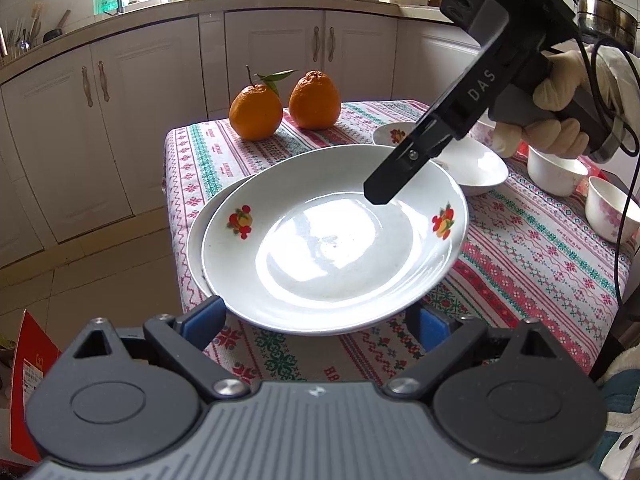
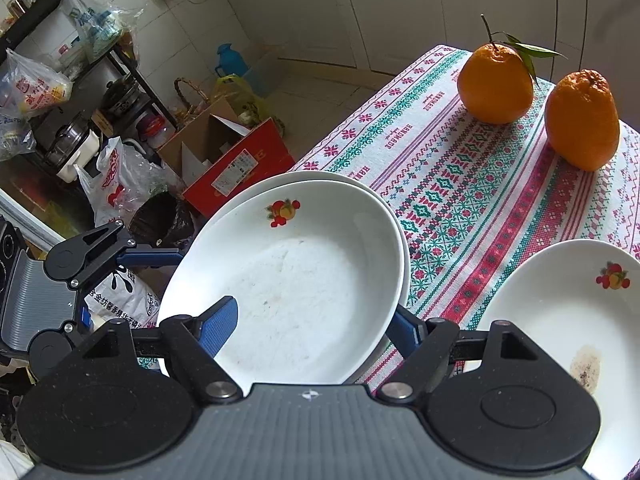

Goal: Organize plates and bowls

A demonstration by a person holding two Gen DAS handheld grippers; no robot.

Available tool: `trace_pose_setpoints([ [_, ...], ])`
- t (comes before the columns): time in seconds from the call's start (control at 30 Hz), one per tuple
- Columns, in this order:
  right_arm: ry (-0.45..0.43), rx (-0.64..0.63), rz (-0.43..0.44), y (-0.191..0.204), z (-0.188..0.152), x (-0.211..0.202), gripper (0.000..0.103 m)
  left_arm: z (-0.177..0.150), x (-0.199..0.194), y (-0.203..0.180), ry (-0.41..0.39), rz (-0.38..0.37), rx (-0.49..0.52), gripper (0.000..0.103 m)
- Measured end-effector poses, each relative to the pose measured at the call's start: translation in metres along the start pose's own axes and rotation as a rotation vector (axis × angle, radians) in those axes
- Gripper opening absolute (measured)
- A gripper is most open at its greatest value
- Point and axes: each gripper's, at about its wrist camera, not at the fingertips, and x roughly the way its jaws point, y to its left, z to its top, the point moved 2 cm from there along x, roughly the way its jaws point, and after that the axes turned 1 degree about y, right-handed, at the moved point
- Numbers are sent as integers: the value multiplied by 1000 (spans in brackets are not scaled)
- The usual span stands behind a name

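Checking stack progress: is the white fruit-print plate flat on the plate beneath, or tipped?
Tipped. The white fruit-print plate rests askew on the lower white plate, its near rim raised off the patterned tablecloth.

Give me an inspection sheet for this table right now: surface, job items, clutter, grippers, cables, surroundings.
Surface: patterned tablecloth covers the table.
Job's things: top plate stacked on a lower plate at the table corner; stained dish beside them; plain bowl and flowered bowl further right.
Clutter: leafy orange, second orange.
Grippers: left gripper open, fingers at the stack's near rim; right gripper open, straddling the top plate's rim, held by a gloved hand.
Cables: black cable hangs from the right gripper's handle.
Surroundings: cabinets; red box and bags on the floor.
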Motion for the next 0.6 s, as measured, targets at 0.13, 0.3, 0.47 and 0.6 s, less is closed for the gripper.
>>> trace_pose_setpoints([
  [0.13,-3,-3,-13,3,-3,-2,84,1,-1,-2,-6,-3,4,96],
  [0.3,3,2,-23,2,-8,-1,84,-1,-2,-4,-8,-4,11,96],
  [0.47,10,0,-35,4,-13,0,84,-1,-3,-4,-7,-4,6,96],
  [0.6,11,8,-37,3,-17,0,84,0,-3,-4,-7,-3,3,96],
])
